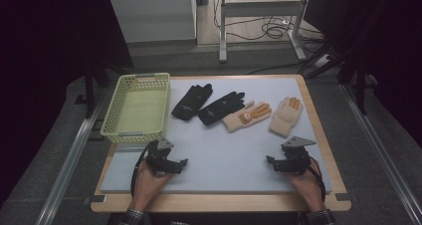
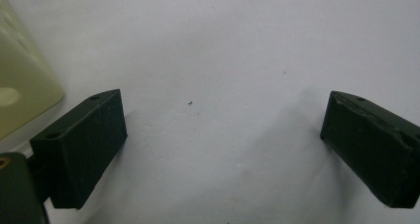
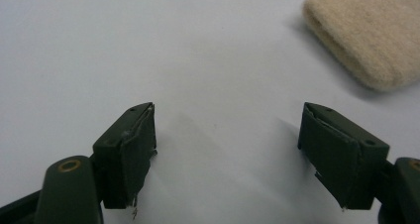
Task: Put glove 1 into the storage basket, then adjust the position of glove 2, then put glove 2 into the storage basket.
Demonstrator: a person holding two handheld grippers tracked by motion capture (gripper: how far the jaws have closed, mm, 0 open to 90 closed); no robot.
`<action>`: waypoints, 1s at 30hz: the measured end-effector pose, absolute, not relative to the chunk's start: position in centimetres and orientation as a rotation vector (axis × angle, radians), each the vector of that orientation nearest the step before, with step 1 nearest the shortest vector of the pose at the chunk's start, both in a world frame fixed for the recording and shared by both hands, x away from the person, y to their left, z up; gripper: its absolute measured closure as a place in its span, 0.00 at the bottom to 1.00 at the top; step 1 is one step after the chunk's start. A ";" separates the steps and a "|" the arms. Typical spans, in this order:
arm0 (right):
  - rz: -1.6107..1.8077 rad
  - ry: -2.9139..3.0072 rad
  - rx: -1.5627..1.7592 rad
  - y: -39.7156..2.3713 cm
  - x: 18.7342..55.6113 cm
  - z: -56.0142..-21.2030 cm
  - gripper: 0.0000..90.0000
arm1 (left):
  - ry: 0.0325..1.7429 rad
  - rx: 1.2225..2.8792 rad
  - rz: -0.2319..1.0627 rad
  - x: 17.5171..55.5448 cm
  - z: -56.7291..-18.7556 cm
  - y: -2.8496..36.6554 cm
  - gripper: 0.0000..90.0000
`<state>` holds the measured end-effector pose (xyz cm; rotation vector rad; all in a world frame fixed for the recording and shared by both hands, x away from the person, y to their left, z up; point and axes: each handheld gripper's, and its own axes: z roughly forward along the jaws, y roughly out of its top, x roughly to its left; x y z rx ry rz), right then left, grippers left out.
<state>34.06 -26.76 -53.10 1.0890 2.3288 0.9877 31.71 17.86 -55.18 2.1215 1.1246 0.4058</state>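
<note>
Four gloves lie in a row across the far half of the pale mat (image 1: pixel 224 155) — two black ones, the left black glove (image 1: pixel 191 101) and the right black glove (image 1: pixel 221 107), then a cream glove with orange fingers (image 1: pixel 247 115), and farthest right a second cream glove (image 1: pixel 286 116). The green basket (image 1: pixel 122 127) stands at the mat's left edge with nothing to be seen inside it, so the work looks to be at its very start: no glove has been picked up or moved toward the basket, and all four seem left to do. The left gripper (image 1: pixel 183 162) rests low on the near part of the mat, just in front of the basket's near corner, its jaws spread wide with only bare mat between them. The right gripper (image 1: pixel 268 160) sits at the near right, also wide open and holding nothing — its own view shows the cuff of the second cream glove (image 3: pixel 364 40) a little way ahead and to the right, well clear of the jaws. That glove is probably the first within reach of this hand.
</note>
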 end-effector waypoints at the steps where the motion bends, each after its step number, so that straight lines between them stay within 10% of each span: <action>1: 0.989 2.329 1.091 -26.8 34.1 -53.1 0.25 | 1.124 2.122 0.406 31.7 -55.2 17.9 0.04; 30: 1.046 2.349 1.118 -24.8 35.1 -51.9 0.26 | 1.126 2.119 0.405 31.7 -55.2 17.9 0.05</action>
